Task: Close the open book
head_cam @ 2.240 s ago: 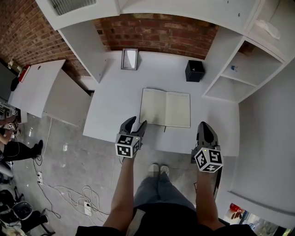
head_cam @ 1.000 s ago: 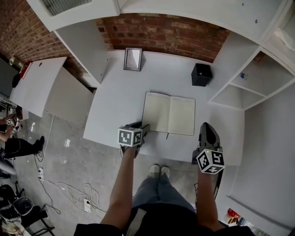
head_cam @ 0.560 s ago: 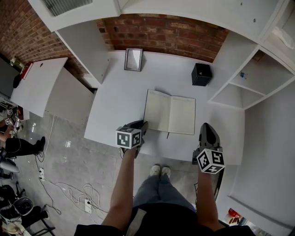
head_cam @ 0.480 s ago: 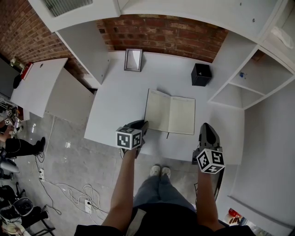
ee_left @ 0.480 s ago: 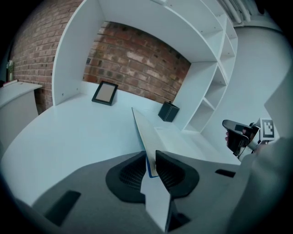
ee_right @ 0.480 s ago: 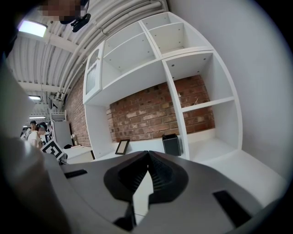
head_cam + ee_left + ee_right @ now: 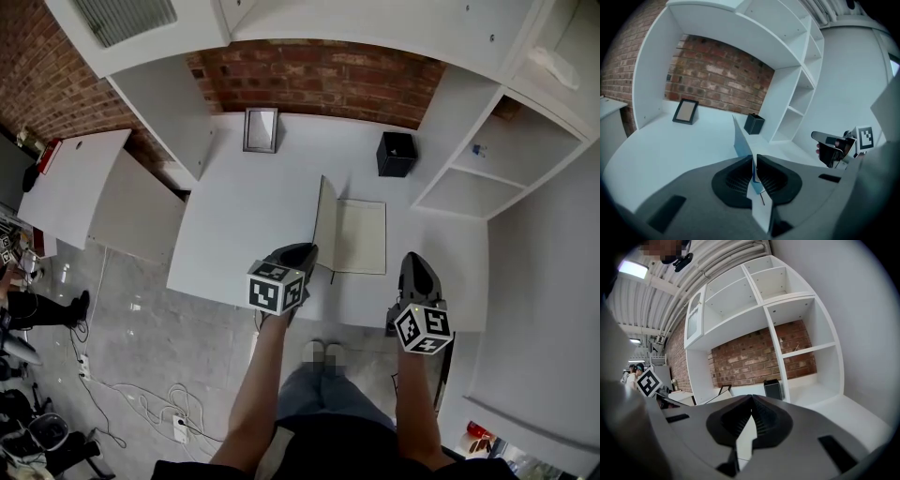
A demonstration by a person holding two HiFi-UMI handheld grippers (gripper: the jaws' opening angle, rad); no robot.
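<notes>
White is the desk (image 7: 239, 220) on which the book (image 7: 361, 236) lies, near the front edge and a little right of the middle. Its right half rests flat on the desk with the pale page facing up, while its left half (image 7: 324, 218) stands raised from the spine, almost upright. The left gripper (image 7: 307, 251) is at the near left corner of the book. In the left gripper view its jaws are closing with only a thin gap between them, and the lower edge of the raised half passes between the pads (image 7: 740, 174) and is pinched there. From there the bluish sheet rises away toward the back of the desk. The right gripper (image 7: 415, 260) hovers over the front edge of the desk, to the right of the book and apart from it. In the right gripper view its jaws stand together and have hold of nothing. At the back of the desk a small picture frame (image 7: 261, 129) leans, and a black box (image 7: 396, 153) stands further right. Behind them is a red brick wall (image 7: 319, 70). White shelves (image 7: 473, 173) with open compartments enclose the desk on the right, and a white side panel closes it on the left. The floor (image 7: 141, 319) on the left is grey, with cables (image 7: 150, 394) lying on it
</notes>
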